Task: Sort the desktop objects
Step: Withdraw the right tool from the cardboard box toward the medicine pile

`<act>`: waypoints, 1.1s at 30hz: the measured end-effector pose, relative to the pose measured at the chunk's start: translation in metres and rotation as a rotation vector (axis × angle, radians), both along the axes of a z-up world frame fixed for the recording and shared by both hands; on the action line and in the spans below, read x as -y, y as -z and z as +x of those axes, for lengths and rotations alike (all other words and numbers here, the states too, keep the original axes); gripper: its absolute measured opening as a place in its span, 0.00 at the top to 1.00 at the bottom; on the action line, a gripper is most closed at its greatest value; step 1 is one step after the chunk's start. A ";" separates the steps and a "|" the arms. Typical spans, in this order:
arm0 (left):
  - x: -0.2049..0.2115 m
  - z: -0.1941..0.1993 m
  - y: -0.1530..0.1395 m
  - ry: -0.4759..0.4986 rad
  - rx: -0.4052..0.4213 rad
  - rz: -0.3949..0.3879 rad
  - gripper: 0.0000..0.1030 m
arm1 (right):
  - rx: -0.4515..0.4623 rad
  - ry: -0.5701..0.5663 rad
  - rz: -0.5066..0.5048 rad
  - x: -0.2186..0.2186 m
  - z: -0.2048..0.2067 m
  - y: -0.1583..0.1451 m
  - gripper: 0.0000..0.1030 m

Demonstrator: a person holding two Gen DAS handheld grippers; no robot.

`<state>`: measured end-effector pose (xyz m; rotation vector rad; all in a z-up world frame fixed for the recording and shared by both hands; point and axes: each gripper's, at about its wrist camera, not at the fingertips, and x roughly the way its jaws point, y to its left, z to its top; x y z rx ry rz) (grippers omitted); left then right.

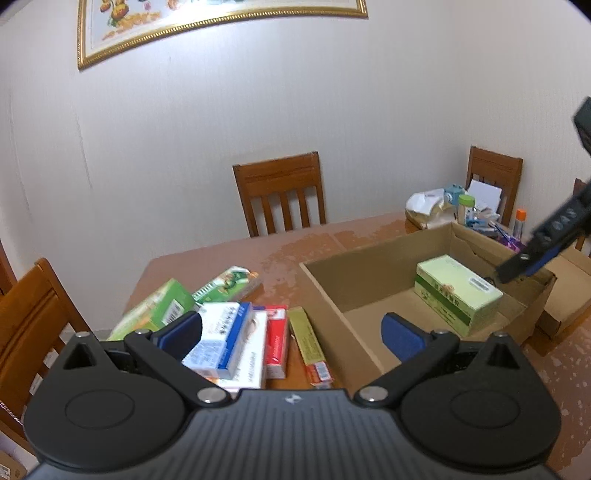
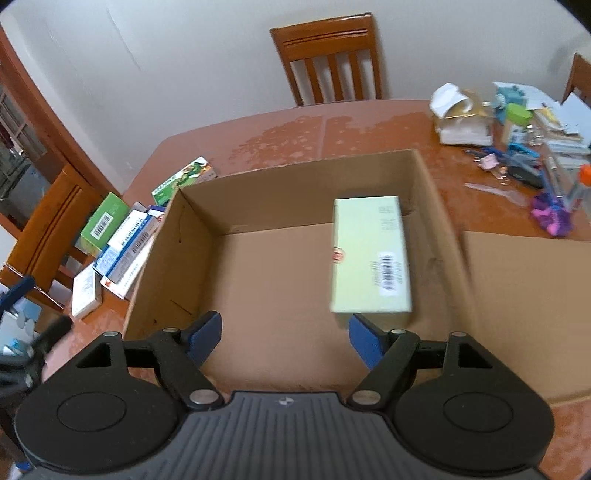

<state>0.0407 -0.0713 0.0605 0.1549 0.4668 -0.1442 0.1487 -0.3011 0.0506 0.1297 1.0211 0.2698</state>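
A reddish-brown wooden table (image 2: 288, 133) with a patchy, worn top stands against a plain off-white wall (image 1: 184, 147). Slat-backed brown wooden chairs (image 1: 282, 194) are drawn up around it, and a gold-framed picture (image 1: 218, 22) hangs high on the wall. An open brown cardboard box (image 2: 280, 280) sits on the table, and a pale green rectangular carton (image 2: 371, 258) with a barcode lies flat on its floor toward the right side. Left of the cardboard box, a loose cluster of small packages rests on the tabletop: a blue-and-white medicine box (image 1: 221, 339), a red-and-white box (image 1: 276, 339), a narrow yellow-green box (image 1: 308, 343), a bright green box (image 1: 159, 308) and a green illustrated flat pack (image 1: 227, 282). At the far right corner lies a heap of stationery and crumpled white wrapping (image 2: 517, 129).

The left gripper (image 1: 291, 334) has its blue-padded fingers spread wide and holds nothing; it hovers over the packages, its left pad above the blue-and-white medicine box and its right pad over the near wall of the cardboard box. The right gripper (image 2: 286, 341) is likewise spread and empty, poised above the box's interior and angled downward, with its right pad just short of the pale green carton's near end. Whether that pad touches the carton is unclear.
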 end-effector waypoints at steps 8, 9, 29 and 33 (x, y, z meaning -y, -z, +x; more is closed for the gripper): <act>-0.008 -0.006 -0.021 -0.011 0.006 -0.058 0.00 | 0.087 0.045 -0.031 0.018 -0.027 -0.024 0.20; -0.007 -0.006 -0.022 -0.006 0.003 -0.065 0.00 | 0.099 0.059 -0.019 0.018 -0.029 -0.025 0.20; 0.087 0.044 0.034 0.074 -0.036 -0.041 0.00 | 0.335 0.076 -0.021 0.060 0.033 0.019 0.20; 0.104 0.049 0.045 0.097 -0.059 0.003 0.00 | 0.319 0.106 0.036 0.068 0.042 0.033 0.18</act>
